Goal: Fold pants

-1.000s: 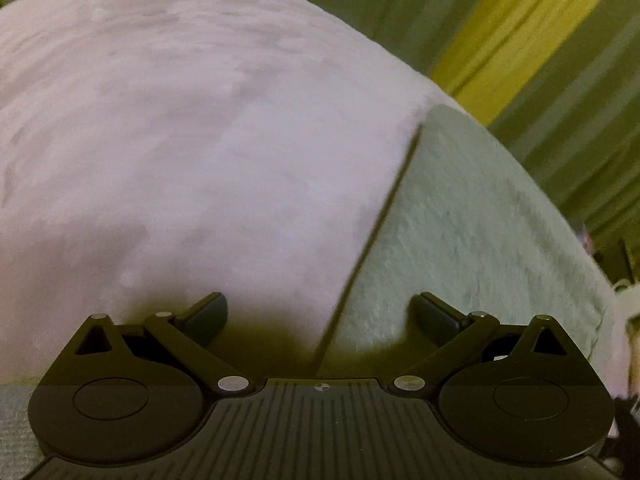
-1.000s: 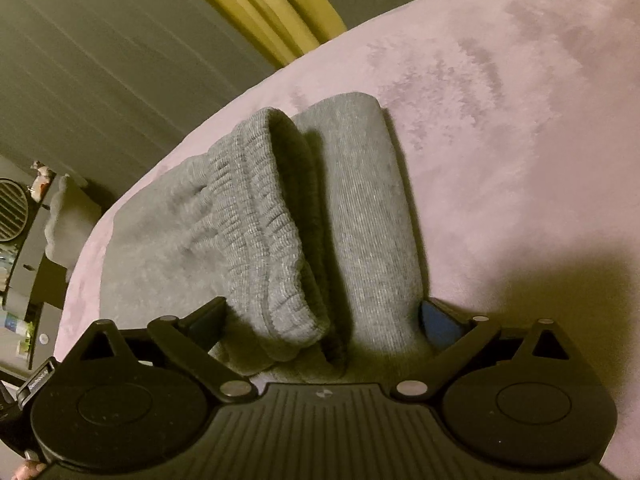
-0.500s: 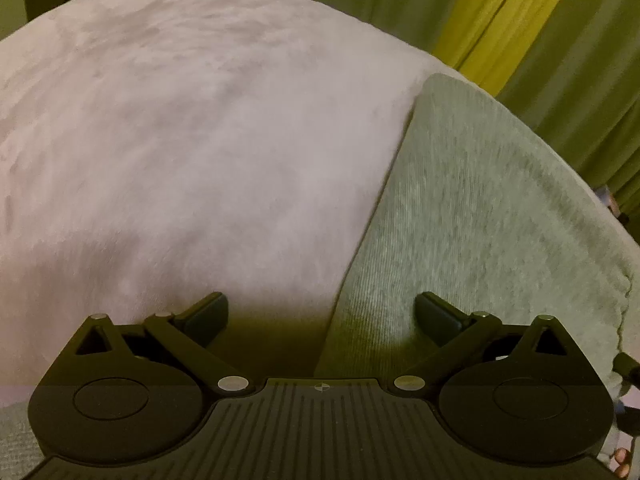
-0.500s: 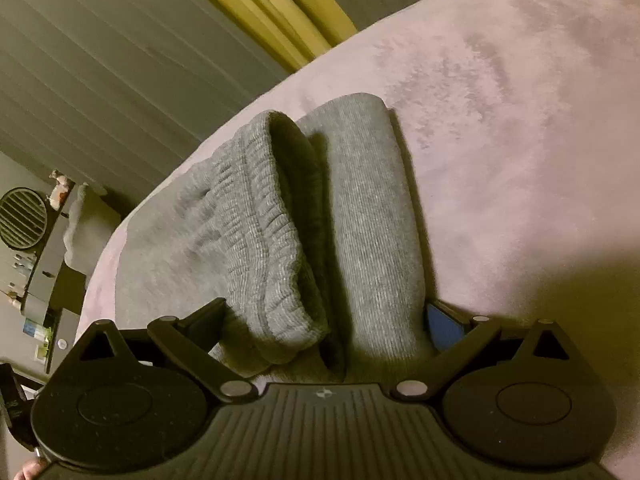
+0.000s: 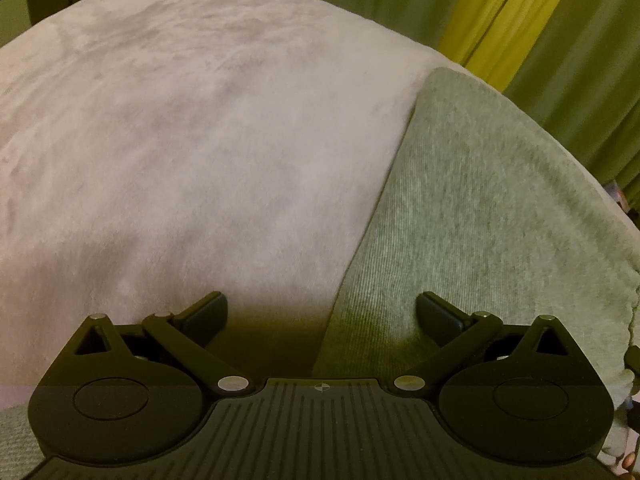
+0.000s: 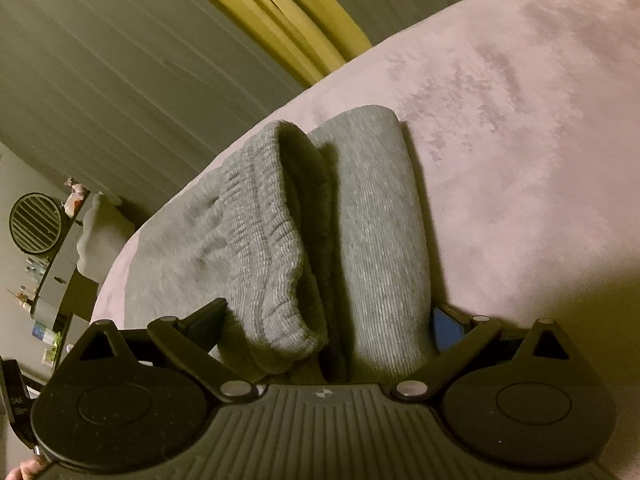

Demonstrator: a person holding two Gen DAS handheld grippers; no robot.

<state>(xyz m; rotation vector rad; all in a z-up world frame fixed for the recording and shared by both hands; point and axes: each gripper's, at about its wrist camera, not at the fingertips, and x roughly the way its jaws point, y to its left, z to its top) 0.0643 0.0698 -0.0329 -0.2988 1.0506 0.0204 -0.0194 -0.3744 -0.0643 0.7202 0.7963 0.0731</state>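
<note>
The grey knit pants (image 5: 488, 216) lie on a pale pink plush bedspread (image 5: 192, 140). In the left wrist view my left gripper (image 5: 320, 312) is open; the pants' straight left edge runs between its fingers, with one finger over cloth and one over the bedspread. In the right wrist view the pants (image 6: 376, 232) lie folded, with the ribbed elastic waistband (image 6: 268, 240) raised and standing open. My right gripper (image 6: 328, 320) is open, its fingers on either side of the waistband end.
Green and yellow curtains (image 5: 496, 12) hang behind the bed. In the right wrist view, a round fan (image 6: 34, 222) and a shelf with small items stand at the far left, beyond the bed edge.
The left gripper has drawn back and up, so more of the pants and bedspread show. The right gripper has tilted slightly; its fingers stay spread around the waistband.
</note>
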